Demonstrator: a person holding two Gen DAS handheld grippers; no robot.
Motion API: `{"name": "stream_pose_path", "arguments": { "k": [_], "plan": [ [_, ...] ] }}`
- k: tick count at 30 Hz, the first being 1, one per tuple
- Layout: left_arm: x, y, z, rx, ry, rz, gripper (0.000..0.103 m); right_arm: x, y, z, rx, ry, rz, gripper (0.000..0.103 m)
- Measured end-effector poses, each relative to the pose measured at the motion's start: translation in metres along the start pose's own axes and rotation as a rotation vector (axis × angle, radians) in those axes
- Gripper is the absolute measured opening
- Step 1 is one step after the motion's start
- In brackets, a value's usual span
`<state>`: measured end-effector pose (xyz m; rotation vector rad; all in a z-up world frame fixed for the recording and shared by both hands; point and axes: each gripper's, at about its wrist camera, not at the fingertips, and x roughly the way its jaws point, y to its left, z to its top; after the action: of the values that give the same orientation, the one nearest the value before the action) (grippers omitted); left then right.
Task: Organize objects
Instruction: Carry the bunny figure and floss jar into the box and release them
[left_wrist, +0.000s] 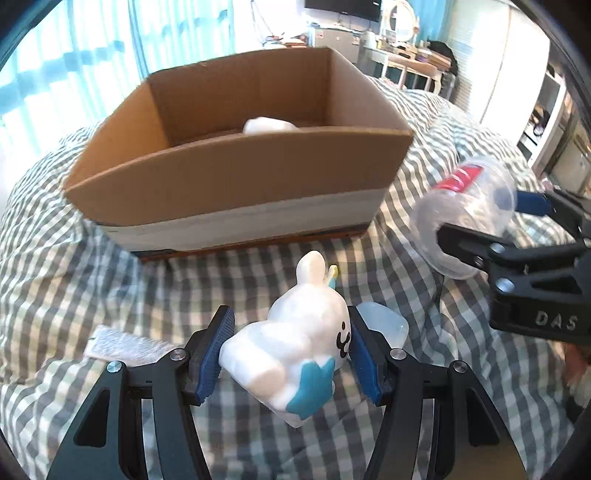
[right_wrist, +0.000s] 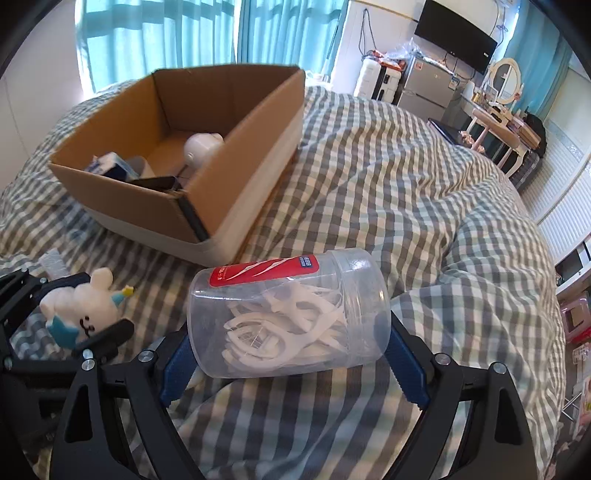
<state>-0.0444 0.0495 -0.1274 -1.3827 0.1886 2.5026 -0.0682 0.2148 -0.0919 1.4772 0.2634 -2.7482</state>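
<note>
My left gripper (left_wrist: 291, 350) is shut on a white rabbit toy (left_wrist: 295, 343) with a teal star, held just above the checked bedspread in front of the cardboard box (left_wrist: 236, 177). The toy also shows in the right wrist view (right_wrist: 81, 306). My right gripper (right_wrist: 291, 354) is shut on a clear plastic jar (right_wrist: 288, 314) with a red label, full of white floss picks, lying sideways between the blue pads. The jar also shows in the left wrist view (left_wrist: 469, 218), to the right of the box. The box (right_wrist: 155, 206) holds a white round toy (right_wrist: 201, 146) and other items.
A clear plastic lid (left_wrist: 384, 321) lies on the bedspread just behind the toy. A white textured strip (left_wrist: 122, 345) lies at the left. The checked bedspread (right_wrist: 406, 184) stretches to the right. Furniture and a fridge stand at the far wall.
</note>
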Motion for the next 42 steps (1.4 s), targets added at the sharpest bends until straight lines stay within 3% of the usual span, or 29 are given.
{"name": "stream_pose_path", "arguments": {
  "k": [5, 13, 26, 32, 37, 42],
  "plan": [
    [-0.023, 0.015, -0.002, -0.018, -0.021, 0.021, 0.061, -0.027, 0.007, -0.003, -0.007, -0.022, 0.009, 0.089],
    [-0.053, 0.023, 0.034, -0.037, -0.081, 0.043, 0.061, -0.067, 0.031, -0.002, -0.052, -0.075, 0.015, 0.089],
    [-0.109, 0.064, 0.082, -0.059, -0.204, 0.105, 0.061, -0.129, 0.042, 0.056, -0.036, -0.232, 0.064, 0.089],
    [-0.104, 0.074, 0.119, -0.022, -0.285, 0.14, 0.062, -0.12, 0.045, 0.106, 0.01, -0.276, 0.115, 0.089],
    [-0.072, 0.079, 0.147, -0.008, -0.3, 0.136, 0.062, -0.083, 0.055, 0.144, 0.053, -0.275, 0.139, 0.089],
    [-0.029, 0.089, 0.163, 0.001, -0.282, 0.062, 0.062, -0.029, 0.048, 0.168, 0.115, -0.219, 0.174, 0.089]
  ]
}}
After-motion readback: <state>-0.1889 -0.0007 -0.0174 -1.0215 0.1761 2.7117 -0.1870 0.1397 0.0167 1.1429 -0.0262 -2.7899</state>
